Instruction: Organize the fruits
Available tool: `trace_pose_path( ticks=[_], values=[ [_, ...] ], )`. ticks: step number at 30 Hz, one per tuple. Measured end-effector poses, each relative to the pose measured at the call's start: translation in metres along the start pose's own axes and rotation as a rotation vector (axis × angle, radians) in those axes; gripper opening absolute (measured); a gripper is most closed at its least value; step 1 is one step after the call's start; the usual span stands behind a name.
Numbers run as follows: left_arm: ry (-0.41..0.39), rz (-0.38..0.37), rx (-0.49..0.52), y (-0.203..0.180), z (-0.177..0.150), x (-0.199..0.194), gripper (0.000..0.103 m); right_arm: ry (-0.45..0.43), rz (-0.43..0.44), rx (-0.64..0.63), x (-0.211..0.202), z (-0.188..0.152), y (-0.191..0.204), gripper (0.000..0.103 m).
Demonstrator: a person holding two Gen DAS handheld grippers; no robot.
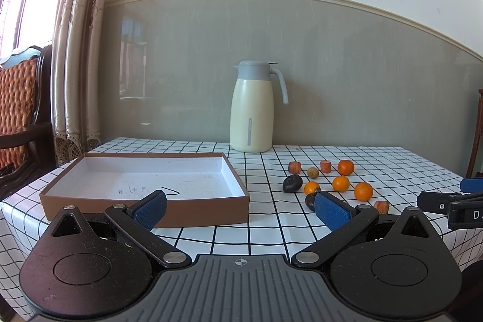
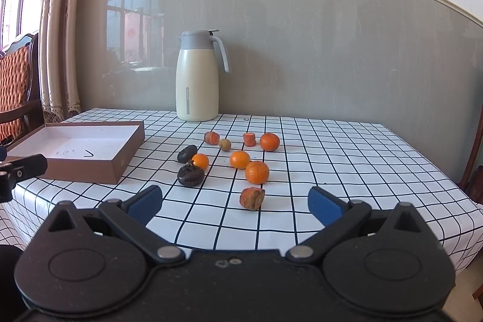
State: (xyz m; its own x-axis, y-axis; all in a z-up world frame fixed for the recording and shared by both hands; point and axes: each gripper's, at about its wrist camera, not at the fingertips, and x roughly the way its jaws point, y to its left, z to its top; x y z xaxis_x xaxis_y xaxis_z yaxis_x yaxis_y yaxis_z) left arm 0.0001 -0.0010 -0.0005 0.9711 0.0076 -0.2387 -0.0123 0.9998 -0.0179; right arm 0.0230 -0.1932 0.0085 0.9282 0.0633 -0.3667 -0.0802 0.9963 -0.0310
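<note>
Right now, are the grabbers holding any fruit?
No. The left gripper and right gripper are both open and empty; the small round oranges lie on the table.

Spread-wide right hand-held gripper (image 2: 235, 205) over checked cloth (image 2: 347, 159) — carrot chunk (image 2: 252, 198) btwn pads, untouched.

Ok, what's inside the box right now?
No fruit: the box shows a bare white floor with some pen marks. The strip just behind its near wall is hidden in both views.

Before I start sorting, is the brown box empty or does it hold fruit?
Empty: the brown box shows only its bare white floor with pen marks.
</note>
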Motion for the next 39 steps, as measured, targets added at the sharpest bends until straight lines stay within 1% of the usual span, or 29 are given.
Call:
trace_pose_path(
  ticks=[19, 21, 23, 25, 27, 29, 30, 31, 32, 34, 36, 39],
  values=[
    [-0.007, 0.004, -0.026, 0.004, 0.0, -0.002, 0.103, -0.005, -0.002, 0.005, 0.0, -0.002, -0.001, 0.097],
    [-0.005, 0.011, -0.028, 0.003, 0.0, -0.002, 0.103, 0.007, -0.02, 0.006, 0.002, -0.001, -0.001, 0.097],
    [0.008, -0.001, -0.029, 0.004, 0.001, 0.0, 0.103, 0.011, -0.011, -0.009, 0.003, 0.0, 0.0, 0.097],
    [0.016, 0.009, -0.03, 0.003, 0.004, 0.006, 0.103, 0.035, -0.003, -0.027, 0.009, 0.004, 0.002, 0.093],
    [0.003, -0.016, -0.044, 0.001, 0.008, 0.015, 0.103, 0.047, -0.016, -0.043, 0.018, 0.006, 0.002, 0.088],
    [-0.005, -0.022, -0.024, -0.006, 0.011, 0.026, 0.102, 0.073, -0.025, -0.047, 0.031, 0.009, -0.001, 0.081],
    [0.001, -0.03, -0.009, -0.011, 0.011, 0.033, 0.1, 0.081, -0.029, -0.049, 0.037, 0.009, -0.001, 0.08],
    [0.009, -0.041, 0.001, -0.016, 0.011, 0.039, 0.086, 0.091, -0.031, -0.051, 0.042, 0.008, -0.002, 0.079],
    [0.026, -0.057, 0.01, -0.019, 0.01, 0.045, 0.077, 0.099, -0.035, -0.057, 0.047, 0.007, -0.003, 0.078],
    [0.057, -0.078, 0.028, -0.029, 0.006, 0.056, 0.076, 0.101, -0.045, -0.079, 0.055, 0.005, -0.002, 0.077],
    [0.058, -0.093, 0.036, -0.036, 0.003, 0.063, 0.076, 0.107, -0.05, -0.095, 0.063, 0.003, -0.002, 0.076],
    [0.085, -0.112, 0.04, -0.044, 0.0, 0.079, 0.076, 0.128, -0.049, -0.097, 0.077, 0.0, -0.002, 0.07]
  ],
)
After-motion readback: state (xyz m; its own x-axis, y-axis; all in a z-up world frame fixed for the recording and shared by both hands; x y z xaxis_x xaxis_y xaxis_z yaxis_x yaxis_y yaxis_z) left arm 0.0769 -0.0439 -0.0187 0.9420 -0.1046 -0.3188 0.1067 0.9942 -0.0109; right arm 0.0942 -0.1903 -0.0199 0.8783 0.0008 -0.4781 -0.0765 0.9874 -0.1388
